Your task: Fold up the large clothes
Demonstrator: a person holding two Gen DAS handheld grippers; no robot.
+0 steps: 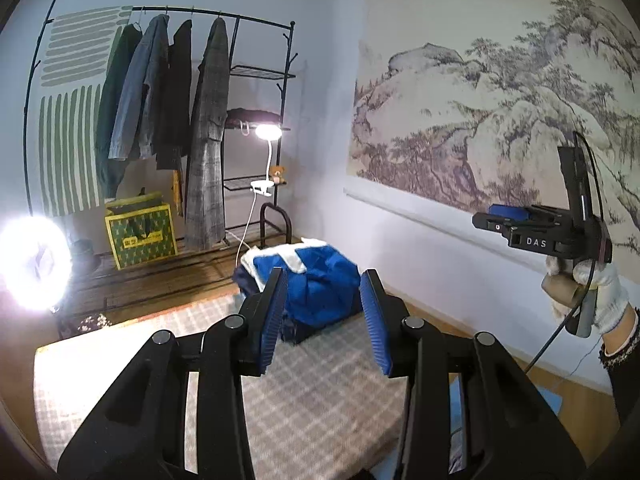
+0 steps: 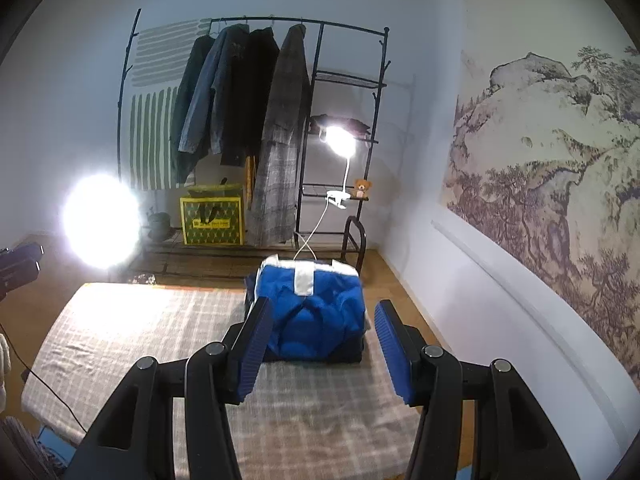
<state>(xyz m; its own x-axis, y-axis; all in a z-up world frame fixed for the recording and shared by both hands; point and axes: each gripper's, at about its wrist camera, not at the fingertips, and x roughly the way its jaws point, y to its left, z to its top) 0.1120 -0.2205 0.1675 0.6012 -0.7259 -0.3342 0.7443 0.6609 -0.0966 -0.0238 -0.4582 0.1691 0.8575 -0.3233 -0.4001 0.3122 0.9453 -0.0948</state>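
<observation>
— Across the right half of both wrist views, what is seen on the wall?

— A large landscape mural of rocks and pines is spread there, above a pale lower band of wall.

— And what is covered by the lower middle of the frames?

— A bed with a checked grey-beige cover is laid out there. Behind it, in the upper left, a black clothes rack is set against the back wall, with four dark coats and jackets hung on it. A green-and-white striped hanging is seen at the rack's left end.

— Where is the garment found?

— A folded blue jacket with white panels is placed on top of darker folded clothes, at the far end of the bed, in the centre of both frames. It is touched by neither gripper.

— How are the grippers held?

— The right gripper is held above the bed with its blue pads apart and nothing between them. The left gripper is likewise parted and empty. In the left wrist view the right gripper is also seen at the right edge, carried by a hand in a white glove.

— Smaller items?

— A yellow-and-green patterned bag is stood on the floor under the coats. A bright round lamp is glared at the left edge, a white clip lamp is lit on the rack's shelves, and a small teddy bear is seated beside its clip.
</observation>
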